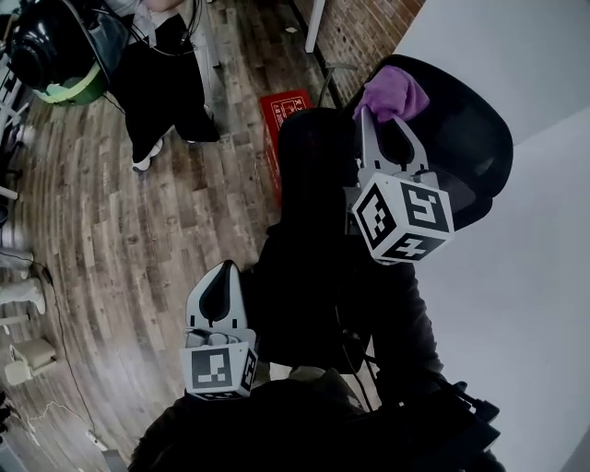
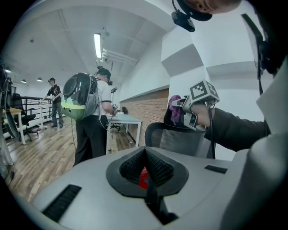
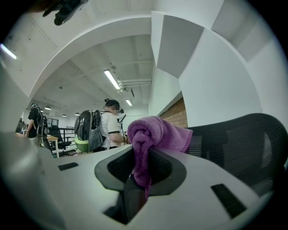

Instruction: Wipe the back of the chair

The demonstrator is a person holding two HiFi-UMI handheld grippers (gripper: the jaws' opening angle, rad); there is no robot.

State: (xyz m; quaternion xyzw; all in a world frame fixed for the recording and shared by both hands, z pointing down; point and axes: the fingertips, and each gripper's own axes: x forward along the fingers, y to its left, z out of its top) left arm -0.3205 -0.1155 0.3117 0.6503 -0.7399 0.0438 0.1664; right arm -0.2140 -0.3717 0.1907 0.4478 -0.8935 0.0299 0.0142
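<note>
A person is looking steeply down at two hand-held grippers above a wood floor (image 1: 111,230). The right gripper (image 1: 385,120) is reaching forward, its jaws clenching a bunched purple cloth (image 1: 393,92). In the right gripper view the cloth is bulging above the jaws, with a thin tail hanging down between them. The cloth is sitting at the top edge of the black mesh chair back (image 1: 466,138); the head view and the left gripper view both show it lying against that upper rim. The chair is standing beside a white wall (image 1: 516,55), at the right of the head view.

The left gripper (image 1: 221,281) is hanging lower and nearer the person's body, well apart from the chair. Its jaws are pressing together with nothing between them.

On the floor beyond the chair a red box (image 1: 286,111) is lying near a brick wall (image 1: 359,28). A second person (image 2: 92,121), wearing a rounded backpack, is standing at a pale bench (image 2: 123,119) in the background.
</note>
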